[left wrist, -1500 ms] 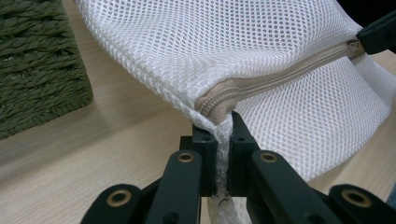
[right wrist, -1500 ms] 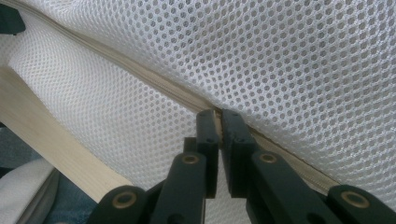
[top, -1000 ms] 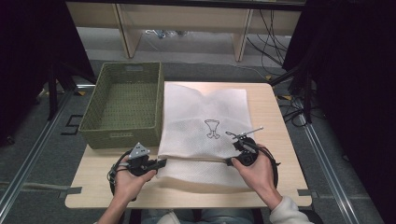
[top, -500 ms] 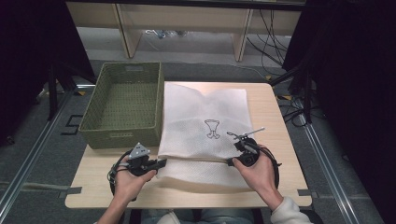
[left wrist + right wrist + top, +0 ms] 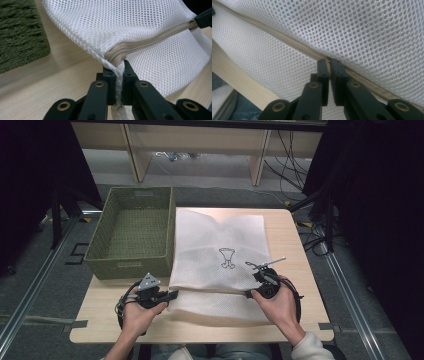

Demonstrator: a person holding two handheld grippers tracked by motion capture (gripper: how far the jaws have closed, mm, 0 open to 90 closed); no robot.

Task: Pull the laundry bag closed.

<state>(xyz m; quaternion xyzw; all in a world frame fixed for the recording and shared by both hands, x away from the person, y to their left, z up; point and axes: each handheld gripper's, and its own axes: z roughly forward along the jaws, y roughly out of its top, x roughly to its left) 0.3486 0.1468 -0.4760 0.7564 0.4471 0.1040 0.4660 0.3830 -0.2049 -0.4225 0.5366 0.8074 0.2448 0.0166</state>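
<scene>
Both claws point(image 5: 172, 295) point(image 5: 248, 293) pinch the mesh bag point(image 5: 220, 255) beside a basket point(image 5: 132, 232).

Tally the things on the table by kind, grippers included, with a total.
White mesh laundry bag: 1
Green woven basket: 1
Handheld grippers: 2, the left gripper and the right gripper, each clamped on the bag's zipper edge
Total: 4

The high view looks forward and down over the tabletop point(image 5: 295, 250); both gripper views sit close on the mesh bag point(image 5: 220, 245), their shared ground.
</scene>
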